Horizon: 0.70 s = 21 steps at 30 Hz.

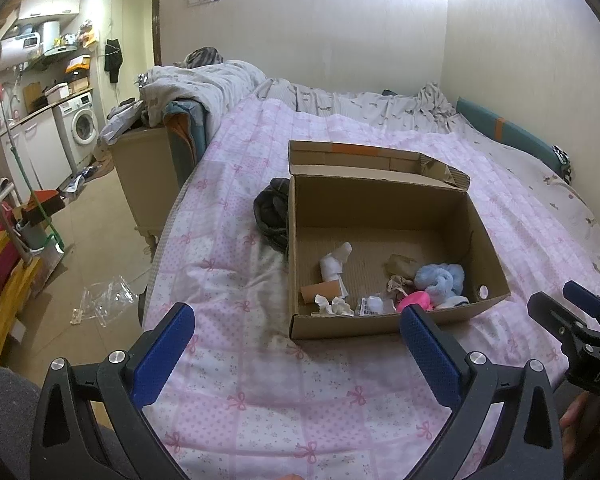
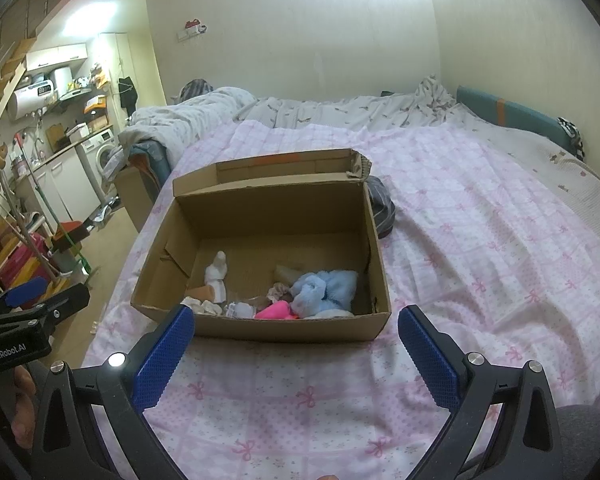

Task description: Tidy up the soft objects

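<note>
An open cardboard box (image 1: 380, 208) (image 2: 272, 212) sits on the pink quilted bed. Inside lie a fluffy blue soft item (image 1: 440, 280) (image 2: 326, 286), a pink item (image 1: 414, 301) (image 2: 274, 311), a white figure (image 1: 334, 264) (image 2: 217, 274), crumpled white tissue (image 1: 334, 306) (image 2: 202, 306) and a beige scrap (image 1: 400, 264). A dark garment (image 1: 272, 214) (image 2: 382, 204) lies beside the box. My left gripper (image 1: 298, 344) is open and empty, short of the box. My right gripper (image 2: 296, 344) is open and empty, just in front of the box's near wall.
The bed (image 1: 280, 380) (image 2: 480, 240) has a rumpled grey duvet (image 1: 220, 80) at its head. A wooden bedside cabinet (image 1: 144, 168) stands at the left. The floor (image 1: 84, 240) holds clear plastic wrap (image 1: 104, 300), a mop and clutter; a washing machine (image 1: 82, 126) stands further off.
</note>
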Tool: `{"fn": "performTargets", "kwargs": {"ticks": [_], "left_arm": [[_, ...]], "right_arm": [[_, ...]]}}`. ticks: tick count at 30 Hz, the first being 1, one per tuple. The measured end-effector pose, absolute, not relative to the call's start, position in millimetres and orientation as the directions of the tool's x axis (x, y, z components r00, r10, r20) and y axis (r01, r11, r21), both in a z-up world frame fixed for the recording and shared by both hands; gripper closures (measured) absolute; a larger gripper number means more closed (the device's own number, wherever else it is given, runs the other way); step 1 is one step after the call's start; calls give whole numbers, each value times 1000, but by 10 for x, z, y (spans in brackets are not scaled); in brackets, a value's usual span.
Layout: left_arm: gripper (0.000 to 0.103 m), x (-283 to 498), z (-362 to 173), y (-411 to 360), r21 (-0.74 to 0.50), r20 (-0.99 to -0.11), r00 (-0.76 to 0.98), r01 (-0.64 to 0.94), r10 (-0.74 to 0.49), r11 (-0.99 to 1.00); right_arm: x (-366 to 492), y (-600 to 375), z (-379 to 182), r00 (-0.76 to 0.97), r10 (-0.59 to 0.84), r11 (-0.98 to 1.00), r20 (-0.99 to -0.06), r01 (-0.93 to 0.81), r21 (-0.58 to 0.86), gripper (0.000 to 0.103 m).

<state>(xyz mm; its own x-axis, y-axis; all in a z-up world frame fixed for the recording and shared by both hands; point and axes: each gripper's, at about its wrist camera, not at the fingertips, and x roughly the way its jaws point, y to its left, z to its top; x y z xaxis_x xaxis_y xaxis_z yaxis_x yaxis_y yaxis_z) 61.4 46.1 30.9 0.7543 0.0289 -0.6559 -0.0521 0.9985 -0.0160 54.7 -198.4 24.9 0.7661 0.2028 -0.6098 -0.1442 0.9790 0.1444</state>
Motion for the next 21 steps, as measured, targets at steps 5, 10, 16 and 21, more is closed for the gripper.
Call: {"fn": "performTargets", "kwargs": {"ticks": [5, 10, 16, 21], "left_arm": [[0, 614, 314, 467, -15, -655, 755, -52, 29, 999], [0, 614, 311, 465, -15, -655, 755, -52, 29, 999], [0, 615, 308, 465, -15, -656, 755, -52, 29, 999], [0, 616, 298, 466, -18, -657, 753, -48, 24, 999]], "right_arm": [[549, -1988, 251, 767, 204, 979, -609, -144, 146, 0], [550, -1994, 253, 767, 204, 979, -608, -142, 149, 0], [553, -2010, 265, 768, 203, 979, -607, -141, 149, 0], [554, -2016, 267, 769, 203, 979, -606, -140, 149, 0]]}}
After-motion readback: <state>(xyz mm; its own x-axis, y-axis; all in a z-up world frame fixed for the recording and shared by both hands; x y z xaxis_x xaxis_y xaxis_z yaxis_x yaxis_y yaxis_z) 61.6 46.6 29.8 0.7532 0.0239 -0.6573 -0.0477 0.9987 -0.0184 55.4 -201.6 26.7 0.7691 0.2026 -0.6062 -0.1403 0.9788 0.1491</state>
